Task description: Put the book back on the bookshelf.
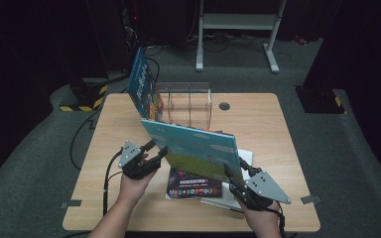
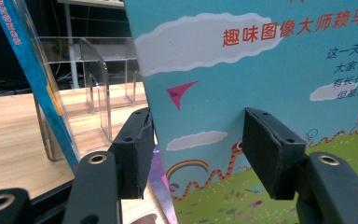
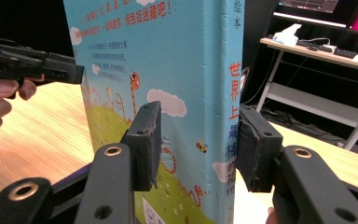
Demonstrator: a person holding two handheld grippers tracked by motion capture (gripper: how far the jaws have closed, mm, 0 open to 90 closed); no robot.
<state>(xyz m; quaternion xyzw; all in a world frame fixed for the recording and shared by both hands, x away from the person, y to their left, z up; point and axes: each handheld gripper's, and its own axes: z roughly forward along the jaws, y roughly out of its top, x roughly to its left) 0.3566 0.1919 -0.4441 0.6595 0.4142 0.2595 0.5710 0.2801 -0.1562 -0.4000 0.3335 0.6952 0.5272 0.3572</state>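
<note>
**Picture book held up over the desk by both tongs**

A thick hardcover book (image 1: 193,148) with a glossy sky-blue cover, white clouds and a green meadow is held tilted above the wooden desk (image 1: 273,124). The left tongs (image 1: 155,154) straddle its left edge: in the left gripper view one foam-faced pad (image 2: 137,149) lies against the edge while the other stands in front of the cover, so whether they pinch it is unclear. The right tongs (image 1: 234,174) clamp the spine end, black rectangular pads pressed on cover and spine. Beneath lies a flat stack of books (image 1: 193,187), mostly hidden by the held one. Behind stands a clear acrylic rack (image 1: 188,101) with curved dividers; a thin blue book (image 1: 143,87) leans at its left end. The held book's top is cut off in both gripper views.
</note>
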